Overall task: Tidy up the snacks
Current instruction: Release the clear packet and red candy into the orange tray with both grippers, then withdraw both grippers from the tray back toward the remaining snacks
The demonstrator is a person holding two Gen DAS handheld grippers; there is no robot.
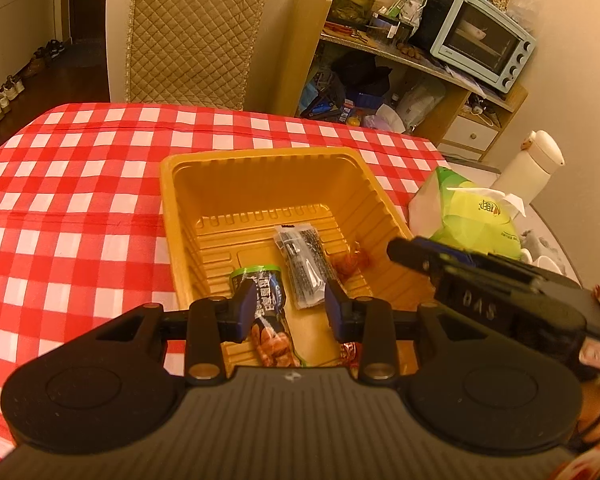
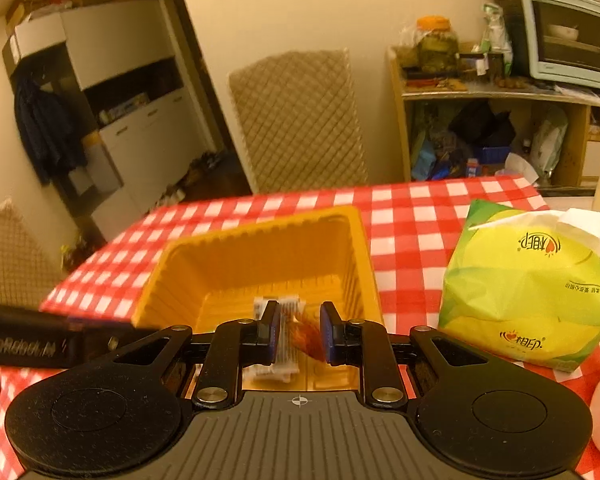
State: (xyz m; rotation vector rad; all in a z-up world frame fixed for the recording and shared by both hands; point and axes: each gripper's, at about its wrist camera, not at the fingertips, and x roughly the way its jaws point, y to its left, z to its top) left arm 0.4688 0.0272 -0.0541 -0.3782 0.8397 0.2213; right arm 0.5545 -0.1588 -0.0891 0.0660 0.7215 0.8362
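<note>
both tongs (image 1: 288,308) (image 2: 299,334) hang narrow over the yellow tray (image 1: 260,168), snack packets (image 1: 302,268) beneath them.

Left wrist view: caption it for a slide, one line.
Left gripper above a yellow tray on a red checked tablecloth, snack packets inside, a green-topped packet against one of its fingers.

A ribbed yellow plastic tray (image 1: 260,184) sits on the red-and-white checked tablecloth (image 1: 80,184). In the tray lie a grey printed sachet (image 1: 302,266), a small red-wrapped sweet (image 1: 350,262) to its right, and a dark green-topped snack packet (image 1: 266,312) to its left (nearer the camera). Right of the tray stands a green soft tissue pack (image 2: 528,292). Behind the table is a quilted beige chair back (image 1: 196,32).
</note>
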